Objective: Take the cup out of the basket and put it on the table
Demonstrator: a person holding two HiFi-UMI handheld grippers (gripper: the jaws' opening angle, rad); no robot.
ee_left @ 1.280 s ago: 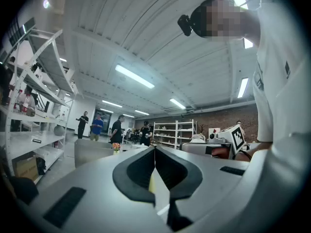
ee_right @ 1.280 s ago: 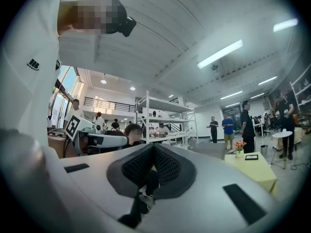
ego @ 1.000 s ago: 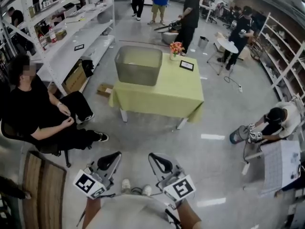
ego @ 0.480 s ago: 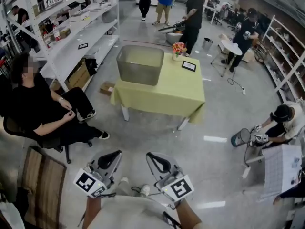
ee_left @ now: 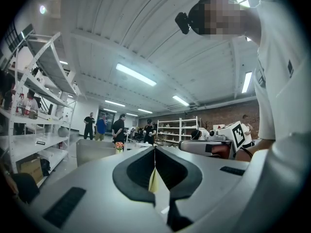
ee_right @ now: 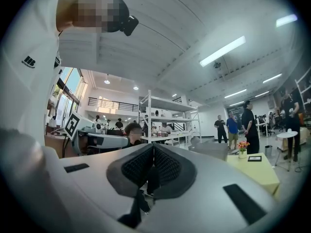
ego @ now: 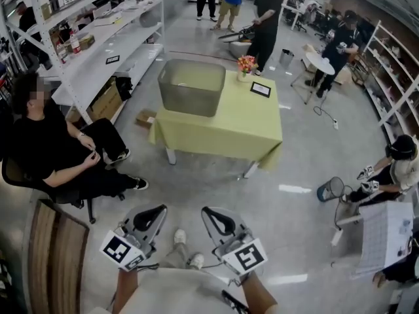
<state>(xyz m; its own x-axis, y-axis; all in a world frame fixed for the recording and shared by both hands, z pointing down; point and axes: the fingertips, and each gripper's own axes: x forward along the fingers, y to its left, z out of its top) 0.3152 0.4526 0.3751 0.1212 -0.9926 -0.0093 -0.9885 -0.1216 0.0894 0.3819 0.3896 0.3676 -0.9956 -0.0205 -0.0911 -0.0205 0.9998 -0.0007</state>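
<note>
A grey see-through basket [ego: 191,87] stands on the far left part of a table [ego: 236,126] with a yellow-green cloth, a few steps ahead of me. No cup shows in any view; the basket's inside is too dim to tell. My left gripper [ego: 159,209] and right gripper [ego: 208,211] are close to my body at the bottom of the head view, far from the table. Both are shut with nothing held. The left gripper [ee_left: 154,148] looks toward the basket [ee_left: 95,152]. The right gripper [ee_right: 153,146] has the basket [ee_right: 210,151] and table [ee_right: 255,171] to its right.
A small vase of flowers [ego: 245,65] and a black framed card [ego: 256,89] stand on the table's far side. A person sits on a chair [ego: 59,149] at left before white shelves [ego: 98,38]. Another person crouches [ego: 393,169] at right. Several people stand beyond the table.
Both grippers stay shut in the same spot in the head view. My foot has stepped forward between them, and the crouching person at right has shifted further right.
</note>
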